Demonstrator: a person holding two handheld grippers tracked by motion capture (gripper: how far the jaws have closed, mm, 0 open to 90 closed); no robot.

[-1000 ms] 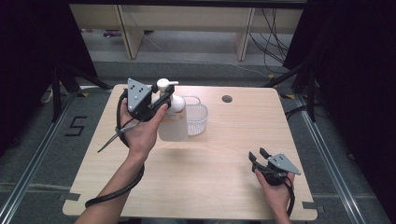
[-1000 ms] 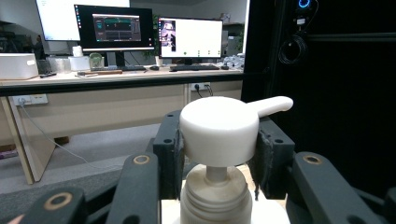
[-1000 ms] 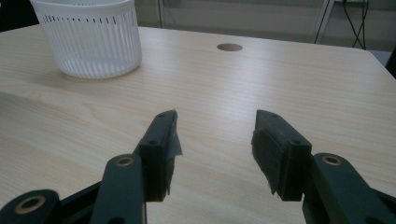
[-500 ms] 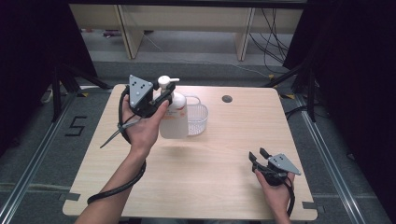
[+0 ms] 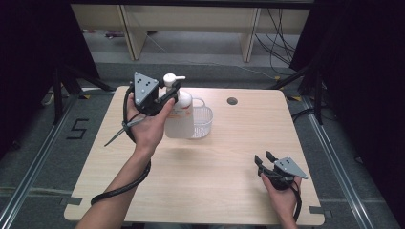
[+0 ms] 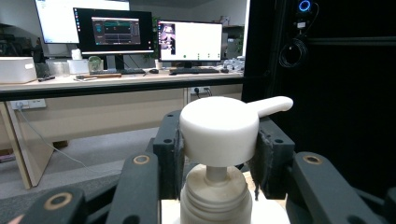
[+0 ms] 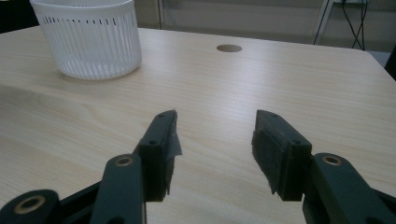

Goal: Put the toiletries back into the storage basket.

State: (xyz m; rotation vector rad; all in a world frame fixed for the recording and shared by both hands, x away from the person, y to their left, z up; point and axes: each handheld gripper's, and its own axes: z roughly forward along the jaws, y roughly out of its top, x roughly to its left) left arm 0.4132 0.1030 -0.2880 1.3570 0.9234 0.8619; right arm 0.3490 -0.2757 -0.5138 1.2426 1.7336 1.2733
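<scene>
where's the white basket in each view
High view: the white basket stands at the table's middle back, just right of the pump bottle that the left tool grips.
Left gripper view: not in it; the pump head sits between the jaws.
Right gripper view: top left, on the table.
Shared landmark: the round table hole.

Matt pale wood-grain table [image 5: 200, 181]; slotted, probably plastic white basket [image 7: 86, 37].

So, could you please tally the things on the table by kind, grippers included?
Pump bottles: 1
Baskets: 1
Grippers: 2, the left gripper and the right gripper
Total: 4
</scene>
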